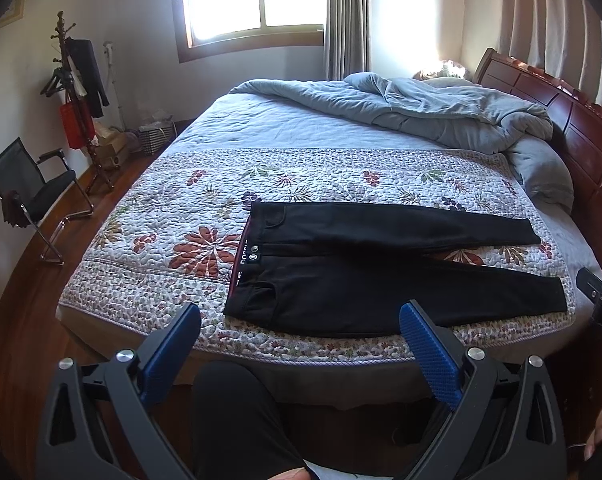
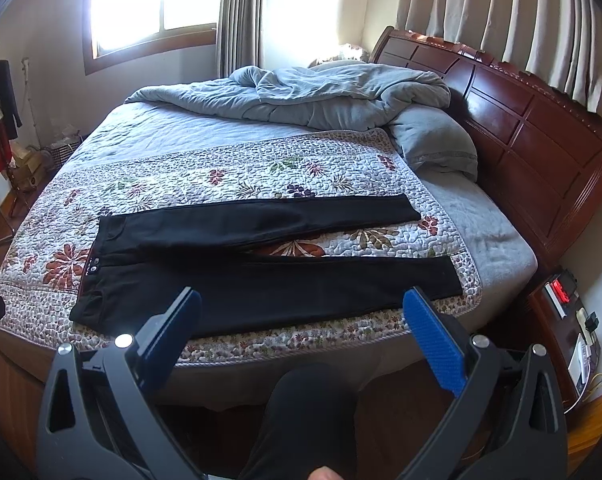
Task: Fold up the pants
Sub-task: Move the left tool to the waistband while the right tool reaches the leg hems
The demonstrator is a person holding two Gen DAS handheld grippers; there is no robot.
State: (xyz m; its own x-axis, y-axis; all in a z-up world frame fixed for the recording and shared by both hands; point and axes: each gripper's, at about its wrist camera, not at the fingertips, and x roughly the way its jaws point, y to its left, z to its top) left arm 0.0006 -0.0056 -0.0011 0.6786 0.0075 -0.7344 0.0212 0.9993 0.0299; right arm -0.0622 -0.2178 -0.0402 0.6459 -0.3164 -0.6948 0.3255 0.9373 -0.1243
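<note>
Black pants (image 1: 361, 272) lie flat on the flowered quilt (image 1: 181, 208), waistband to the left and both legs spread apart toward the right. The same pants (image 2: 261, 276) fill the near side of the bed in the right wrist view. My left gripper (image 1: 301, 312) hangs open above the near bed edge, short of the pants, with nothing between its blue pads (image 1: 429, 348). My right gripper (image 2: 301, 300) is likewise open and empty, held back from the near pant leg. A person's dark-clad leg (image 1: 229, 412) shows below both grippers.
A rumpled grey duvet (image 1: 421, 108) and pillow (image 2: 433, 144) cover the far right of the bed by the wooden headboard (image 2: 521, 128). A black chair (image 1: 33, 192) and coat stand (image 1: 77, 96) are at the left wall. A nightstand (image 2: 569, 320) sits at the right.
</note>
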